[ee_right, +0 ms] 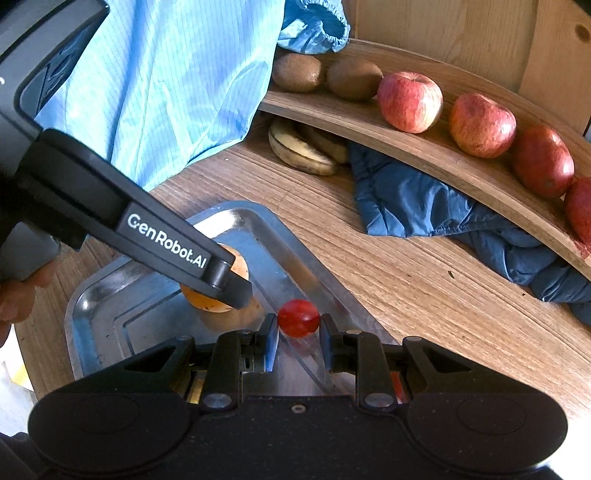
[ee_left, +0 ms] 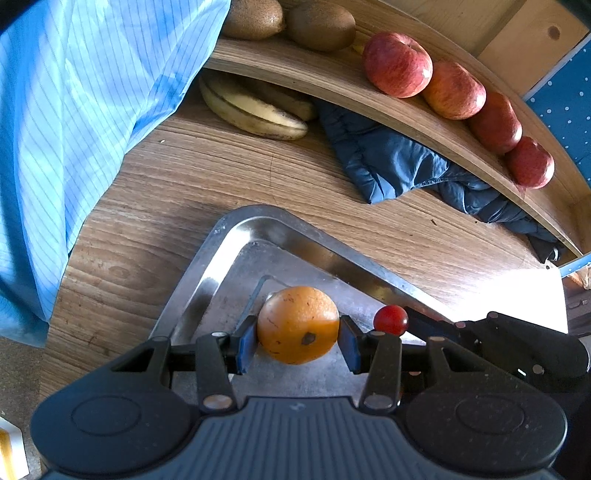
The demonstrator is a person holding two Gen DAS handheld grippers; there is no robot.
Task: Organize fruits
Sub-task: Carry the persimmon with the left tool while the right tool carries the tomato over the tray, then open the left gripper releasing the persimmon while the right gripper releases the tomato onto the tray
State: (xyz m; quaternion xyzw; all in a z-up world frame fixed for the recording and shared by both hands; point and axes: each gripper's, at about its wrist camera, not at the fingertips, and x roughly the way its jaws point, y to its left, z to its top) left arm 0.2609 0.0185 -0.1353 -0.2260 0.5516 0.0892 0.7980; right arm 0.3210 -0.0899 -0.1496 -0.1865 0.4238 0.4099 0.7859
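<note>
Gripping the orange (ee_left: 297, 325) at its equator, left gripper (ee_left: 297, 341) looks secure; right gripper (ee_right: 297, 334) brackets the small, crushable tomato (ee_right: 298, 318), contact unclear.

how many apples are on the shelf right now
4, in a row along the curved wooden shelf: the first apple sits beside the kiwis, then the second, third and fourth follow rightward. More may be hidden past the frame edge.

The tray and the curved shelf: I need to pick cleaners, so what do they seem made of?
The tray looks like bare metal, probably stainless steel: silvery, with bright reflections and fine scuffs. The curved shelf looks like wood or wood veneer with a smooth brown finish and visible grain; which one, I cannot tell.
</note>
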